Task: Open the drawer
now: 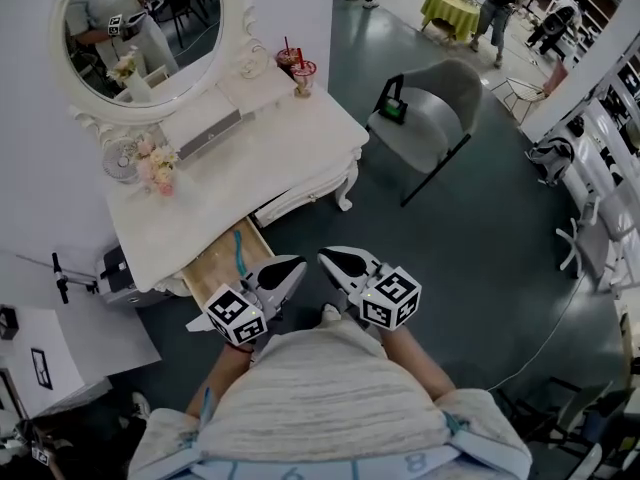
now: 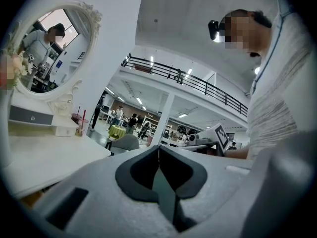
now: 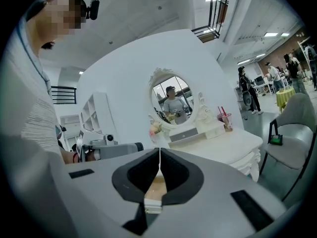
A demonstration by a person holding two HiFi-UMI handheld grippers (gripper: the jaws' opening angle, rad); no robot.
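The white dressing table (image 1: pixel 250 168) stands at the left of the head view. Its front drawer (image 1: pixel 222 261) is pulled out, showing a wooden inside with a teal strip in it. My left gripper (image 1: pixel 297 265) hangs just right of the drawer's open end, jaws together and holding nothing. Beside it, my right gripper (image 1: pixel 325 258) is shut too, also holding nothing, and is clear of the table. In the left gripper view the left gripper's (image 2: pixel 158 150) jaws meet, with the tabletop (image 2: pixel 39 157) to the left. The right gripper view shows the right gripper (image 3: pixel 159 152) closed, pointing toward the table (image 3: pixel 218 143).
An oval mirror (image 1: pixel 140 28), a small drawer box (image 1: pixel 205 128), a bunch of flowers (image 1: pixel 155 168) and two cups with straws (image 1: pixel 297 68) are on the table. A grey chair (image 1: pixel 430 118) stands to the right on the dark floor. People move about at the far end.
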